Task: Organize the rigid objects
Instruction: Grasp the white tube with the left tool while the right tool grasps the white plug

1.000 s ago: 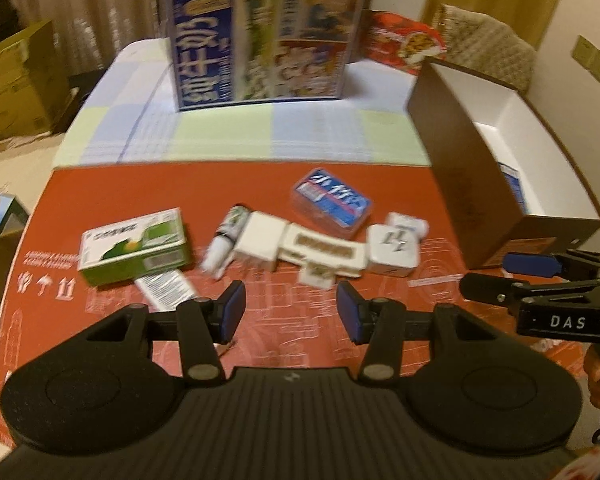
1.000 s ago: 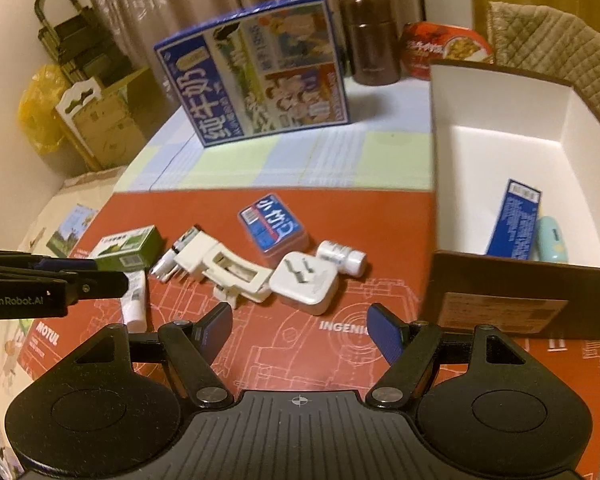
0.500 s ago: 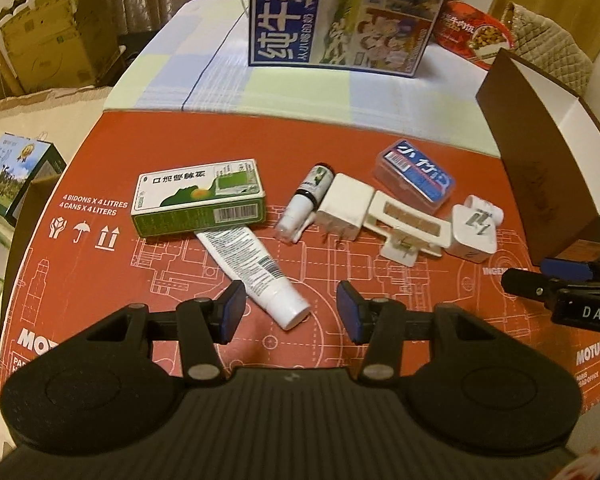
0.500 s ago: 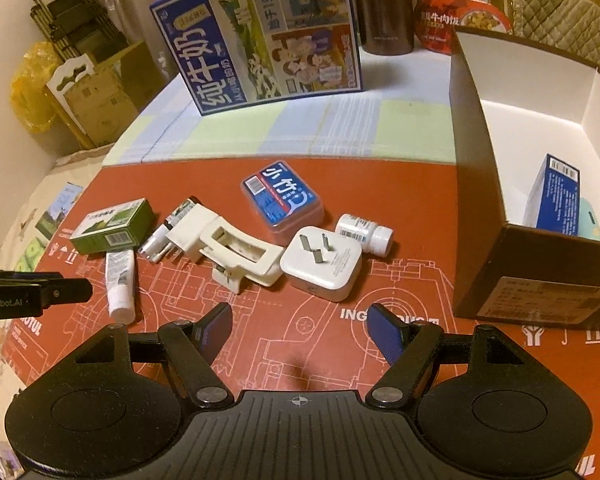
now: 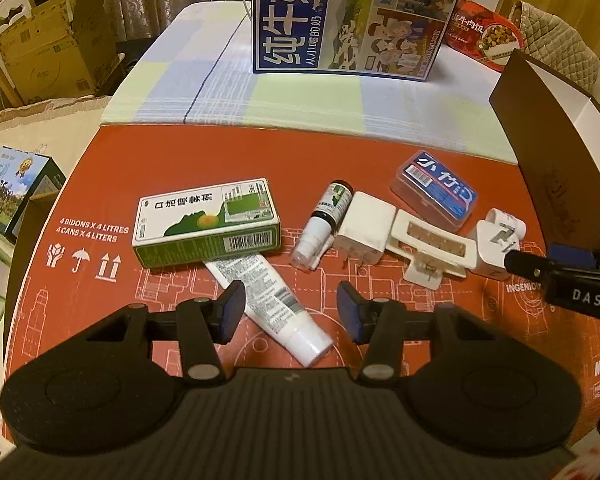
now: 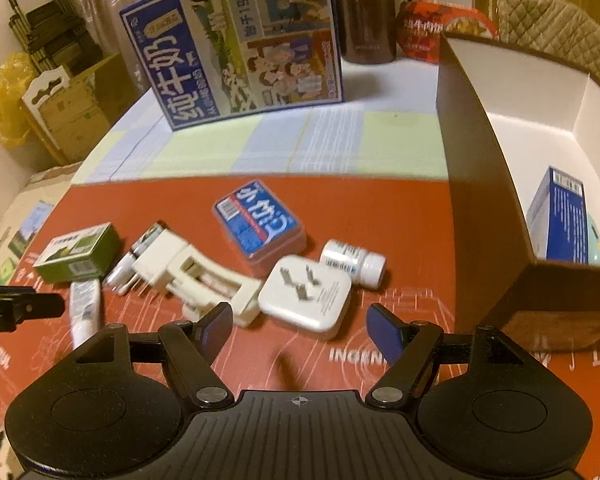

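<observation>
Several small items lie on the red mat [image 5: 340,160]: a green box [image 5: 208,222], a white tube [image 5: 272,304], a spray bottle [image 5: 324,220], a white charger [image 5: 364,228], a cream clip [image 5: 432,248], a blue-labelled case [image 5: 436,192] and a square white plug [image 6: 306,296] beside a white pill bottle [image 6: 354,262]. My left gripper [image 5: 290,312] hovers open over the tube, pads clear of it. My right gripper [image 6: 300,330] is open just short of the square plug. The brown box [image 6: 480,184] at right holds a blue carton [image 6: 556,216].
A big blue milk carton [image 5: 356,16] stands at the back on the checked cloth, with a red food bowl [image 5: 484,36] and a brown flask [image 6: 364,20] near it. Cardboard boxes [image 5: 52,48] sit off the table's left edge.
Both grippers have come down and closer to the items on the mat. The tube now lies between the left fingers and the square plug sits just ahead of the right ones. Jaw widths look unchanged.
</observation>
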The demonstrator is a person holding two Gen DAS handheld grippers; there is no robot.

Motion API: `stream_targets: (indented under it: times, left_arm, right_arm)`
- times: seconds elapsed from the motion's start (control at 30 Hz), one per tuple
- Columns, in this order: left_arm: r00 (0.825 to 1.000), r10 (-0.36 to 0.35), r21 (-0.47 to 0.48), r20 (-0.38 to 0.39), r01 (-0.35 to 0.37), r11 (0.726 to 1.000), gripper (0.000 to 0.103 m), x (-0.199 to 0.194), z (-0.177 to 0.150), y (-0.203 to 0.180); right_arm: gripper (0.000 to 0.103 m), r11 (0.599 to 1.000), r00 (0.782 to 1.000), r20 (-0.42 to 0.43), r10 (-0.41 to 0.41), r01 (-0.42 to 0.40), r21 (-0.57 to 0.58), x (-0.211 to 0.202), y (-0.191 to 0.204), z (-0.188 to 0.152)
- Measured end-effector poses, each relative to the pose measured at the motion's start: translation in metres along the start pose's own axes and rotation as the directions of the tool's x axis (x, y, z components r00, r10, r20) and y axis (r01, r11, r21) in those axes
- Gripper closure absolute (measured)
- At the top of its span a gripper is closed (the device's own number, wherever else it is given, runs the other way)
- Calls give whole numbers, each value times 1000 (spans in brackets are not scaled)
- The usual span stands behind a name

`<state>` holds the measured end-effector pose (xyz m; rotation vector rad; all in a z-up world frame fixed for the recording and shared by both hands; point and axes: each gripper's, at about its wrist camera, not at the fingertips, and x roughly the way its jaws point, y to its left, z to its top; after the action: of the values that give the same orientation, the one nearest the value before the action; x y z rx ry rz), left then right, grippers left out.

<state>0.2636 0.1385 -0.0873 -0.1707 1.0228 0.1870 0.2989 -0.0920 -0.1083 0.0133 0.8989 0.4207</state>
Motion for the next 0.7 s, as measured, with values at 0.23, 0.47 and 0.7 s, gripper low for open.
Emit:
stream_targets:
  times: [0.23, 0.47, 0.7]
  left_arm:
    - [1000, 17, 22, 7, -17, 1000, 57, 10, 6, 6]
    - [1000, 28, 41, 12, -28, 999, 56, 16, 8, 14]
    - [999, 47, 76, 21, -49, 996, 50, 20, 7, 23]
  right_arm:
    - [57, 998, 999, 40, -33, 35, -58, 19, 7, 2]
    - [72, 994, 998, 43, -52, 56, -93, 35, 12, 1]
    - [86, 987, 996, 57, -71, 78, -142, 37, 17, -1]
